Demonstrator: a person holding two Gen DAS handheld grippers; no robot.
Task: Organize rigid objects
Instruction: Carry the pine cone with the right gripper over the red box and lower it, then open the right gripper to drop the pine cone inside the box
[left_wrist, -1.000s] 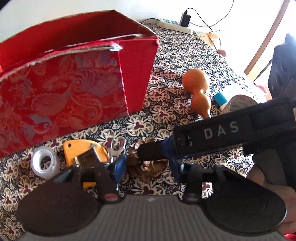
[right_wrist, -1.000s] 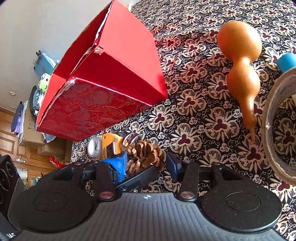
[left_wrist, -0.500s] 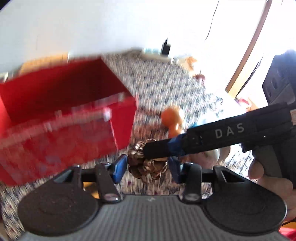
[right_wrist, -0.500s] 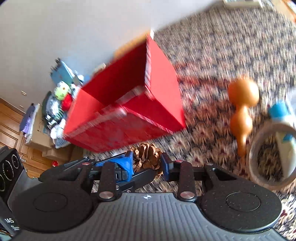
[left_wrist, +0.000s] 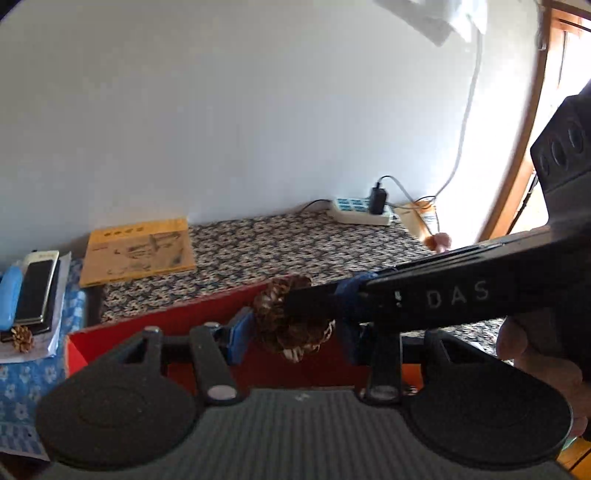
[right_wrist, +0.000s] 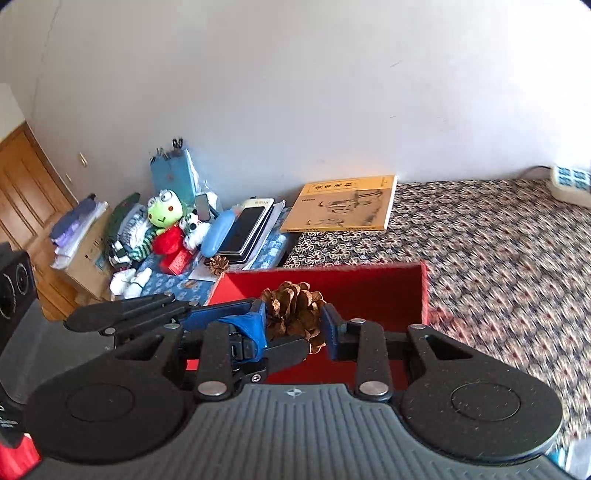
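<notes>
A brown pine cone (left_wrist: 291, 325) hangs in the air over the open red box (left_wrist: 166, 325). My left gripper (left_wrist: 295, 341) has its blue pads (left_wrist: 240, 338) against the cone's two sides. The right gripper's black finger (left_wrist: 424, 299) crosses in from the right onto the same cone. In the right wrist view the pine cone (right_wrist: 293, 312) sits between the pads of my right gripper (right_wrist: 293, 325), above the box's red inside (right_wrist: 369, 288). The left gripper's fingers (right_wrist: 155, 314) reach in from the left. A hand shows at the right edge of the left wrist view.
The box stands on a patterned tablecloth (right_wrist: 498, 258). Behind it lie a yellow book (right_wrist: 343, 203) and a white power strip (left_wrist: 360, 212) by the wall. A side table at left holds phones (right_wrist: 247, 229), stuffed toys (right_wrist: 166, 218) and a second pine cone (right_wrist: 218, 264).
Both grippers have risen together with the pine cone, from the tablecloth in front of the box to above its open top. The views have tilted up toward the wall.
</notes>
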